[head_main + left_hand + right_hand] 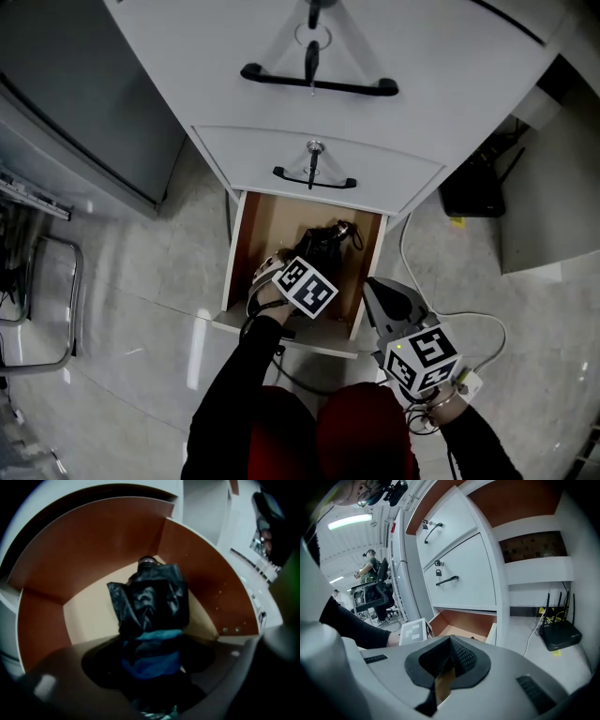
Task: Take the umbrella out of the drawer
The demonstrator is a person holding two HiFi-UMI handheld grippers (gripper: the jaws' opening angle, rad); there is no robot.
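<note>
The bottom drawer [246,246] of a white cabinet stands pulled out, brown inside. In it lies a folded black umbrella [323,246]. My left gripper [307,281] reaches steeply down into the drawer over the umbrella's near end. In the left gripper view the umbrella [150,599], with a blue band [152,656], runs away from me between the wide-apart jaws of the left gripper [152,670], and I see no pad pressing on it. My right gripper [392,302] hangs outside the drawer's right front corner. The right gripper [450,641] is shut, with nothing in it.
Two upper drawers [319,169] are closed, each with a black handle and a key. A black router [473,192] and a white cable [469,319] lie on the floor at right. A metal chair frame [56,300] stands at left. A person [370,569] sits far back.
</note>
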